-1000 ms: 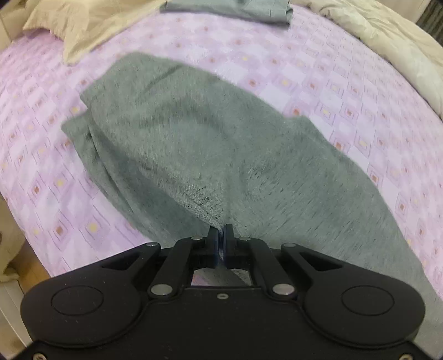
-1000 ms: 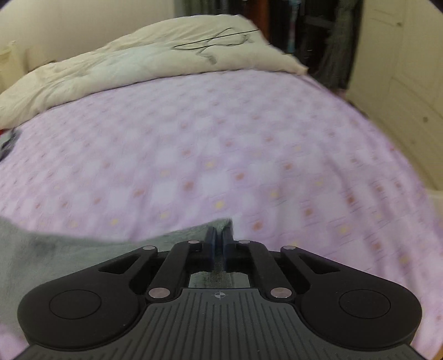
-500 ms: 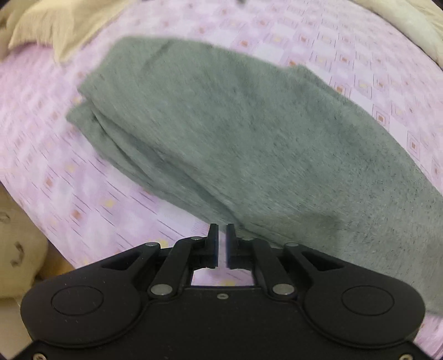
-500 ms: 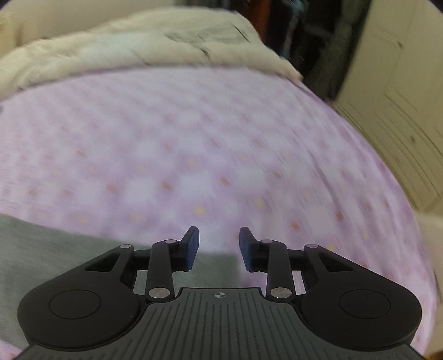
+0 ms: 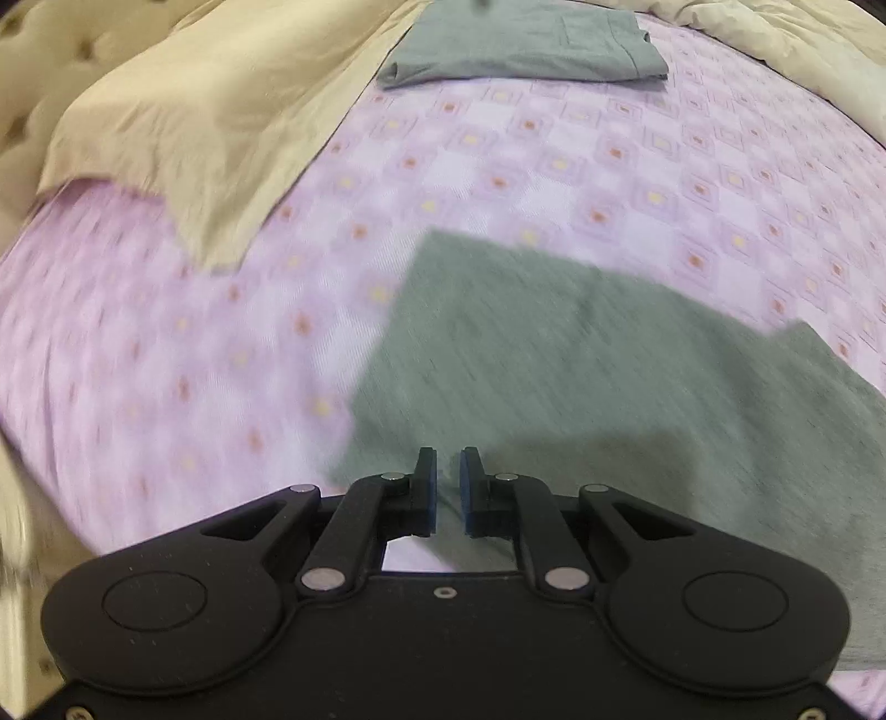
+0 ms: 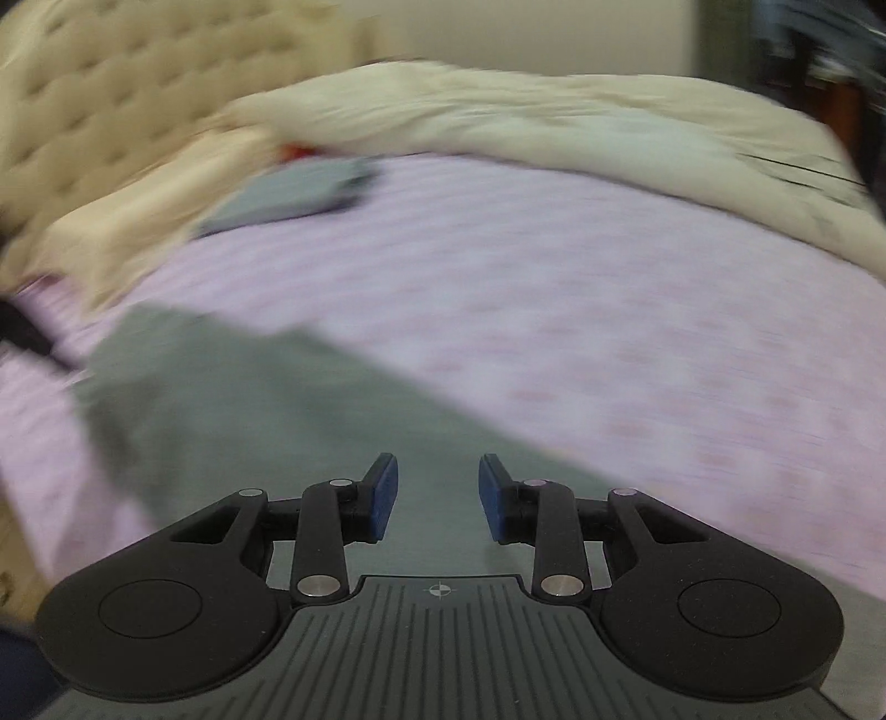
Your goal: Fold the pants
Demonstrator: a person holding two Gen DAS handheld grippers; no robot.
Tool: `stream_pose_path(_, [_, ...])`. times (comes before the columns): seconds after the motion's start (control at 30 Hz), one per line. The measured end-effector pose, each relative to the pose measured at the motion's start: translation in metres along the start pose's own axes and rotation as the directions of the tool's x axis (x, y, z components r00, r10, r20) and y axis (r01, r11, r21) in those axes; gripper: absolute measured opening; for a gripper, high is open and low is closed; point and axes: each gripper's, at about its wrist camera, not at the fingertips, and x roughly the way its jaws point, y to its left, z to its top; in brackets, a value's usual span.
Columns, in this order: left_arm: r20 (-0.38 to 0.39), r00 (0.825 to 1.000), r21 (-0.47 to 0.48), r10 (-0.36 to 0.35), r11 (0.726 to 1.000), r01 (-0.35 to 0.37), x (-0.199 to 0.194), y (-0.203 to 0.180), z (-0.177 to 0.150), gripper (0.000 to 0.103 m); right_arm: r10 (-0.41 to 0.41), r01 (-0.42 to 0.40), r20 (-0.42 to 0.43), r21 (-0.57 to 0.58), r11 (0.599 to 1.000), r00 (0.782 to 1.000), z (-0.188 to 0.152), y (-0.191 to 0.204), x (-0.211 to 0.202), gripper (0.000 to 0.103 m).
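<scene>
The grey-green pants (image 5: 581,376) lie folded flat on the purple patterned bedsheet (image 5: 498,183), filling the lower right of the left wrist view. They also show in the right wrist view (image 6: 266,410), at lower left. My left gripper (image 5: 448,493) hovers over the pants' near left corner, its jaws a narrow gap apart and empty. My right gripper (image 6: 437,493) is open wide and empty above the pants. Both views are motion-blurred.
A second folded grey garment (image 5: 526,44) lies at the far end of the bed, also seen in the right wrist view (image 6: 293,194). A beige pillow (image 5: 183,127) sits at left, a cream duvet (image 6: 554,122) along the far side, a tufted headboard (image 6: 83,111) behind.
Both grippers let go of the pants, opened and drew back. The pants now lie flat on the bed. Both cameras swung toward the headboard.
</scene>
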Motion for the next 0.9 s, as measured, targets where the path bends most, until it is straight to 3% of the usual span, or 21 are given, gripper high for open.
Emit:
stream_pose_path(0.17, [-0.036, 0.998, 0.089, -0.045, 0.995, 0.048, 0.034, 0.024, 0.036, 0.016, 0.129, -0.133, -0.036, -0.134, 0.982, 0.991, 0.024, 0.130, 0.047, 0.032])
stream_pose_path(0.4, [-0.171, 0.983, 0.216, -0.067, 0.971, 0.104, 0.079, 0.023, 0.047, 0.017, 0.143, -0.161, -0.076, -0.347, 0.924, 0.987, 0.044, 0.254, 0.106, 0.032])
stream_pose_path(0.5, [-0.206, 0.976, 0.214, -0.075, 0.969, 0.120, 0.090, 0.023, 0.045, 0.016, 0.105, -0.133, -0.090, -0.423, 0.896, 0.990, 0.046, 0.276, 0.126, 0.032])
stream_pose_path(0.63, [-0.217, 0.972, 0.193, -0.091, 0.972, 0.134, 0.095, 0.022, 0.049, 0.008, 0.028, -0.082, -0.111, -0.522, 0.849, 0.993, 0.040, 0.276, 0.153, 0.032])
stream_pose_path(0.73, [-0.207, 0.970, 0.169, -0.130, 0.971, 0.166, 0.095, 0.024, 0.051, 0.000, -0.017, -0.065, -0.130, -0.600, 0.798, 0.991, 0.031, 0.286, 0.171, 0.032])
stream_pose_path(0.8, [-0.187, 0.970, 0.154, -0.153, 0.971, 0.183, 0.092, 0.028, 0.052, 0.000, -0.042, -0.042, -0.114, -0.649, 0.759, 0.993, 0.026, 0.291, 0.175, 0.030])
stream_pose_path(0.83, [-0.180, 0.970, 0.150, -0.163, 0.970, 0.191, 0.089, 0.029, 0.053, 0.000, -0.044, -0.036, -0.104, -0.660, 0.750, 0.994, 0.027, 0.292, 0.176, 0.025])
stream_pose_path(0.87, [-0.172, 0.969, 0.146, -0.176, 0.969, 0.201, 0.083, 0.032, 0.054, 0.000, -0.038, -0.035, -0.096, -0.655, 0.755, 0.995, 0.030, 0.291, 0.175, 0.007])
stream_pose_path(0.9, [-0.165, 0.969, 0.143, -0.186, 0.967, 0.210, 0.077, 0.035, 0.055, 0.000, -0.027, -0.038, -0.092, -0.634, 0.772, 0.995, 0.034, 0.289, 0.171, 0.005])
